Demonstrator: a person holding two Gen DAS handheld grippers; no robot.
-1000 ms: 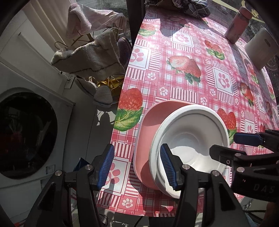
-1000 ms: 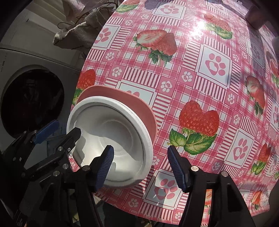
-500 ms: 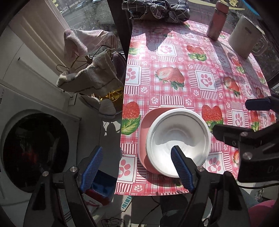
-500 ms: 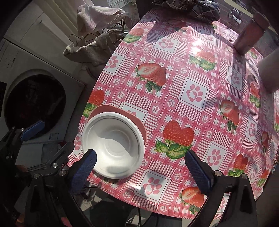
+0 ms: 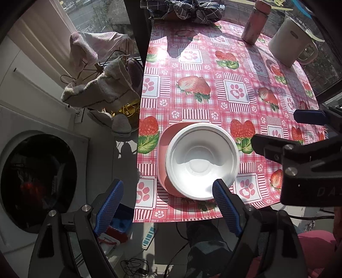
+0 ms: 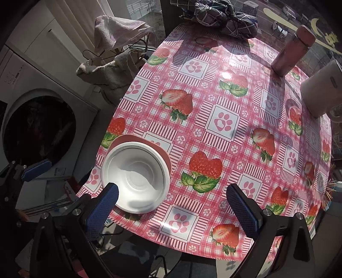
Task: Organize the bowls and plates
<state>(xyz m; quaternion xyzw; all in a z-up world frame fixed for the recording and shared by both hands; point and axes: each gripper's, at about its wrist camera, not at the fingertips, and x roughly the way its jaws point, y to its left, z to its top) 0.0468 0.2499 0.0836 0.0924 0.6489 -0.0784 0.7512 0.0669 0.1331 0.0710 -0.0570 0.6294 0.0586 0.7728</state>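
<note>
A white bowl (image 5: 202, 162) sits on a pink plate (image 5: 165, 142) near the front left corner of the table; both also show in the right wrist view, the bowl (image 6: 135, 178) on the plate (image 6: 158, 145). My left gripper (image 5: 167, 203) is open and empty, held above and in front of the table's near edge. My right gripper (image 6: 173, 205) is open and empty too, raised above the near edge to the right of the bowl. The right gripper also shows at the right of the left wrist view (image 5: 299, 136).
The table (image 5: 213, 64) has a pink strawberry and paw-print cloth. At the back stand a pink bottle (image 5: 255, 23), a white jug (image 5: 288, 42) and a dark checked cloth (image 5: 188, 8). Left of the table are a washing machine (image 5: 36, 177) and towels on a rack (image 5: 100, 85).
Both grippers have pulled back and up from the bowl and opened wider. The bowl and plate stay stacked on the table and look smaller now.
</note>
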